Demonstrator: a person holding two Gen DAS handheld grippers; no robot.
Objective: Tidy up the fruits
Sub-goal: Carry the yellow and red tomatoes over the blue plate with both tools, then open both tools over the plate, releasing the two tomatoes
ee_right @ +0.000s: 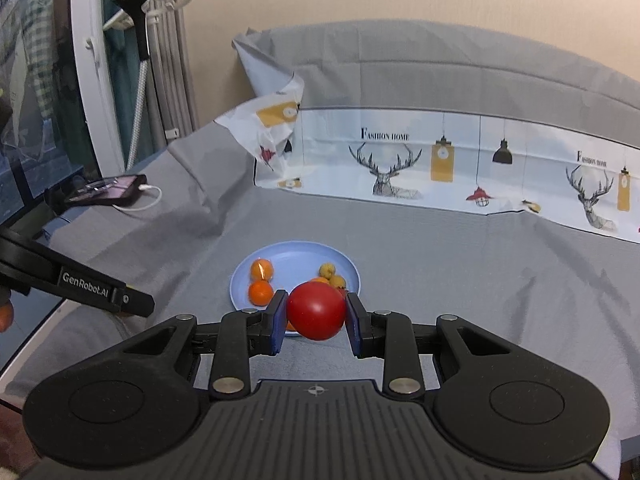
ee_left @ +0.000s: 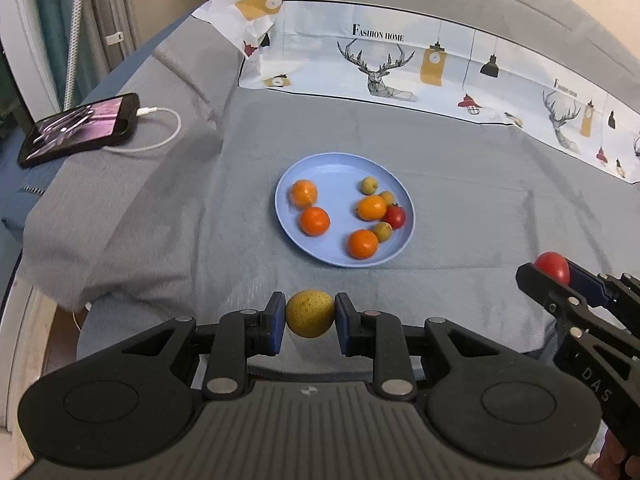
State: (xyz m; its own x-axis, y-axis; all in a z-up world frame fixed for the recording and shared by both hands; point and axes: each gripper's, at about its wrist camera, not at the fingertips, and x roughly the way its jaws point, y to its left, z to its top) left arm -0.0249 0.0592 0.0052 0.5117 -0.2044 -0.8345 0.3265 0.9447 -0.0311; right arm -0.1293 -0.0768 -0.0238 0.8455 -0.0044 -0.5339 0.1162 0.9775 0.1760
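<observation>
Grey cloth lies bare around the round light-blue plastic plate [ee_left: 289,179]. Left gripper [ee_left: 310,314] pinches a round speckled yellow fruit [ee_left: 310,313] short of the plate's near rim. Right gripper [ee_right: 316,317] pinches a glossy red tomato [ee_right: 317,311], hiding part of the plate's fruit.

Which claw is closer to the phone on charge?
Left. The left claw sits on the phone's side of the blue plate; the right claw is beyond it.
</observation>
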